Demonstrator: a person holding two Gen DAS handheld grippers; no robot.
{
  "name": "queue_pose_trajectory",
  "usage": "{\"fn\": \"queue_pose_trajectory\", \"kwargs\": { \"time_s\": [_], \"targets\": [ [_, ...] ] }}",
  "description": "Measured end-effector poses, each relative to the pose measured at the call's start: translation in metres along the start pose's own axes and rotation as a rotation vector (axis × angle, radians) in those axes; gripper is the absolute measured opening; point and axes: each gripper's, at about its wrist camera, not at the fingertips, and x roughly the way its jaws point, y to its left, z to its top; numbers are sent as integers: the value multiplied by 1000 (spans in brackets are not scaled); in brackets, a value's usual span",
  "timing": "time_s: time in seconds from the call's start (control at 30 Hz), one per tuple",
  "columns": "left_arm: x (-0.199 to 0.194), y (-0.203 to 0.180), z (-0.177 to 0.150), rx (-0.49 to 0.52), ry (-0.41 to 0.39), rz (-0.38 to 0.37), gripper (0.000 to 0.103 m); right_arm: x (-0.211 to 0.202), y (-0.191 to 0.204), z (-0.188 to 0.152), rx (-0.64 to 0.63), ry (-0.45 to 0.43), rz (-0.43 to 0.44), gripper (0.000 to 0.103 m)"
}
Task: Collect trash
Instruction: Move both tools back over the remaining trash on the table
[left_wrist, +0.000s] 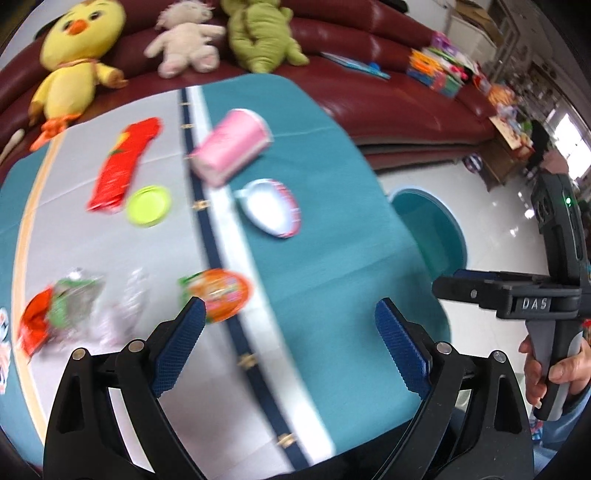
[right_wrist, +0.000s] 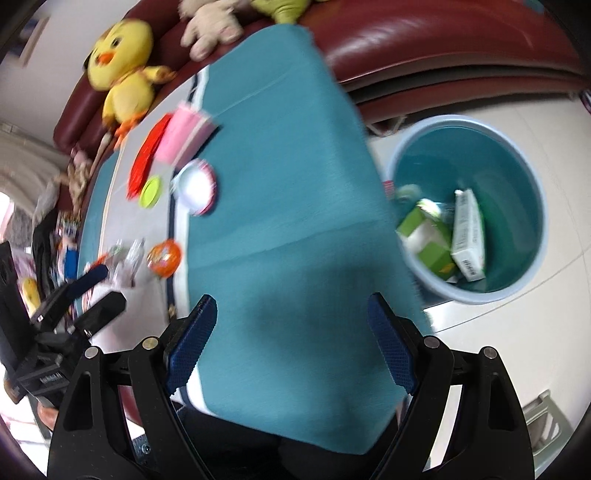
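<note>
Dark red leather sofa (left_wrist: 388, 66) behind teal-clothed table (left_wrist: 332, 229); plush chick (left_wrist: 79, 48), white plush (left_wrist: 184, 44), green plush (left_wrist: 258, 33) on it. Glossy white tile floor (right_wrist: 498, 350).

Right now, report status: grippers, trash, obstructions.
Left gripper open, empty. Right gripper open, empty. Wrappers, pink cup on table; bin holds cartons. Nothing in the way.
</note>
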Motion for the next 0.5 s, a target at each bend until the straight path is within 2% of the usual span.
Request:
{"fn": "queue_pose_trajectory", "kwargs": {
  "time_s": [0.37,0.5],
  "targets": [
    [-74,95,-57,-143,-116,101,95,42,98,-35,-189,97,33,79],
    [-89,126,-83,-205,-131,133,97,56,130,-45,-234,125,67,79]
  ]
}}
